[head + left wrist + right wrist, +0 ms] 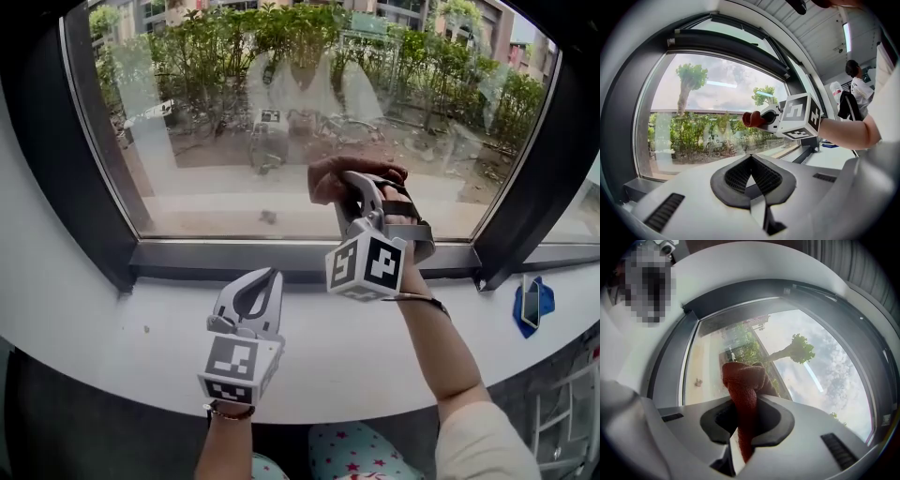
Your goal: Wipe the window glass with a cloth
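Note:
My right gripper [352, 183] is shut on a dark red cloth [328, 178], whose bunched end presses against the lower middle of the window glass [234, 141]. In the right gripper view the cloth [743, 394] runs up between the jaws and balls up at the glass [806, 380]. My left gripper [265, 277] is shut with nothing in it and rests low over the white sill [141, 337], pointing at the pane. The left gripper view shows the right gripper [776, 117] with the cloth [752, 119] at its tip.
A dark window frame [103, 187] borders the pane on both sides and along the bottom. A blue object [532, 305] lies on the sill at the far right. A person [858, 84] stands in the room behind, right of the window.

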Available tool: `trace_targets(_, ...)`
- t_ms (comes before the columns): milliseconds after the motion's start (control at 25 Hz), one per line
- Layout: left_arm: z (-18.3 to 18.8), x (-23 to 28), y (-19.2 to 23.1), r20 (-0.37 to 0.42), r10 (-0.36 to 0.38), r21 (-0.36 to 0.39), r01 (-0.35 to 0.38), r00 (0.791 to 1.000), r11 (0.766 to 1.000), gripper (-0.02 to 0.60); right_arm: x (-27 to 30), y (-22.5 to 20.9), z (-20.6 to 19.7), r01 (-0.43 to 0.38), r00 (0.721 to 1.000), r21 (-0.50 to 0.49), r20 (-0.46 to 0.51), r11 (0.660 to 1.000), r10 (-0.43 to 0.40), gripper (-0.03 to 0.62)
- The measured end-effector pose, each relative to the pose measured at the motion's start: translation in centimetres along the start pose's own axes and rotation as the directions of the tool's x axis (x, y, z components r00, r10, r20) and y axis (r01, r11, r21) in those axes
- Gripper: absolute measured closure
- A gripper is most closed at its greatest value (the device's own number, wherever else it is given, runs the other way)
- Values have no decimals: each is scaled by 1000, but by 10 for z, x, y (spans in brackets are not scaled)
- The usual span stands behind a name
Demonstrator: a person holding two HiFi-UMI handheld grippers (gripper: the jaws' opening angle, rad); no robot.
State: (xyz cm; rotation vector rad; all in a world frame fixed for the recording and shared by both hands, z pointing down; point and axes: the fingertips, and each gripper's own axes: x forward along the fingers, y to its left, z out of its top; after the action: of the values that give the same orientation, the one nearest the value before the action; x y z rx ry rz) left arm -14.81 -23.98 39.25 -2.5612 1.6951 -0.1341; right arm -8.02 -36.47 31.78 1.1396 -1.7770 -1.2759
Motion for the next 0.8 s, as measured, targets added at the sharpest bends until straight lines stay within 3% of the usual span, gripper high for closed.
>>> trace_targets(320, -2, 2, 2, -6, -1, -5, 1, 1000, 1000, 561, 0, 30, -6, -60, 998, 23, -9, 998, 60, 533)
trace_targets(520, -5, 5, -1, -11, -19, -3, 19, 1000, 1000, 561, 2, 56, -16, -93, 995, -19, -32, 995, 92, 531)
trace_targets(800, -5, 5, 4, -6, -14, -15, 13, 1000, 1000, 561, 3, 84, -23, -177, 983, 73, -44, 981, 181, 526)
